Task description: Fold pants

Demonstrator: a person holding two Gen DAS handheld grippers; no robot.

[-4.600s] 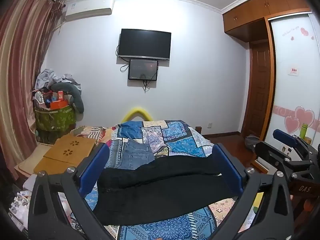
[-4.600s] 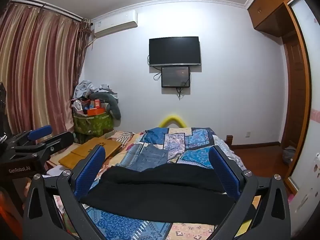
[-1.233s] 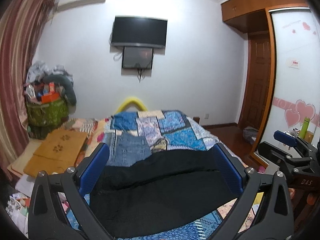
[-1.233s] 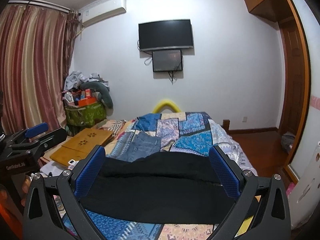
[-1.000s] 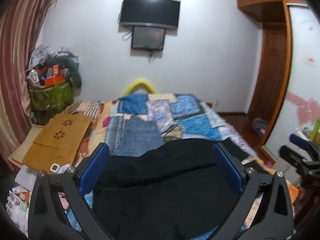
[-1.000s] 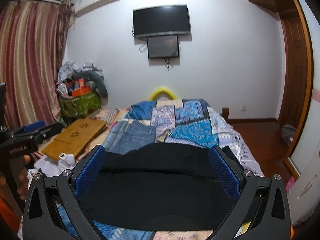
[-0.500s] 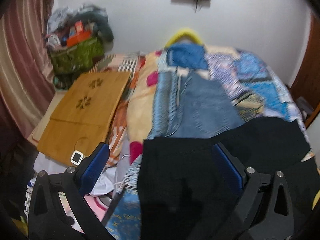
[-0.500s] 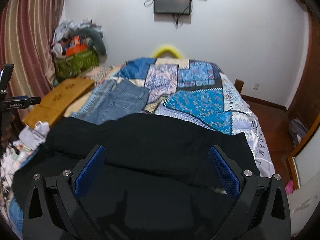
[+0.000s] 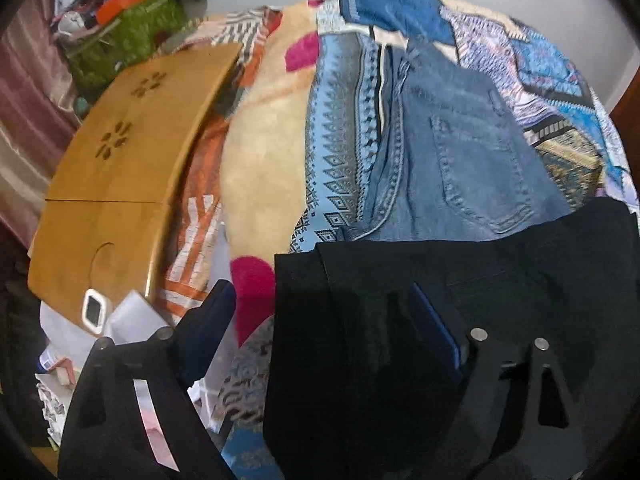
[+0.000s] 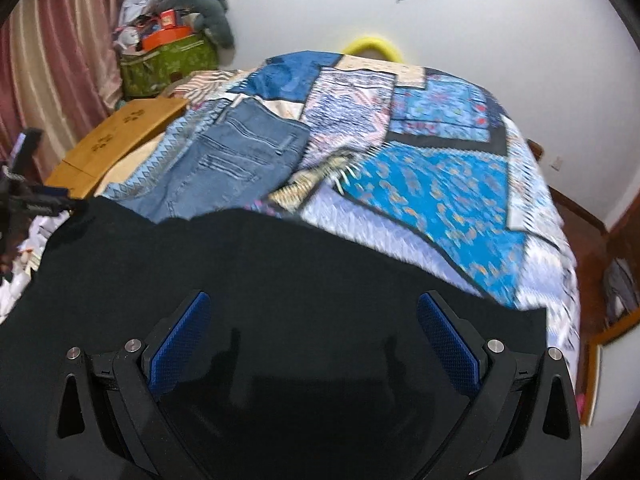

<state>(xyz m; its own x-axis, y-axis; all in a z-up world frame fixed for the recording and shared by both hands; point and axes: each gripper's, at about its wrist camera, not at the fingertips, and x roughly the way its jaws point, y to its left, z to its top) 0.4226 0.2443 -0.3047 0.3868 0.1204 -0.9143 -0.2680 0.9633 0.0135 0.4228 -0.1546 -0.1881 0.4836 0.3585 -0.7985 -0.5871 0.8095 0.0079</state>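
Observation:
Black pants [image 9: 400,360] lie spread across the near end of the bed, and in the right wrist view the black pants [image 10: 260,280] fill the lower half. My left gripper [image 9: 320,320] points steeply down over their left end. Its jaws are closing with the cloth's left edge between them, and the pads do not press on it. One of its fingers [image 9: 210,320] is off the cloth, over the bed's edge. My right gripper [image 10: 314,332] hangs open just above the pants' middle, with only flat cloth beneath.
Folded blue jeans [image 9: 460,160] lie on the patchwork bedspread [image 10: 440,192] just beyond the pants. A wooden lap table [image 9: 112,160] and a stuffed green bag [image 10: 168,60] stand left of the bed, with papers and a small white device [image 9: 93,310] near the bed's corner.
Both grippers have tipped downward and sunk toward the pants. The left one has swung to the pants' left end and its jaws have narrowed.

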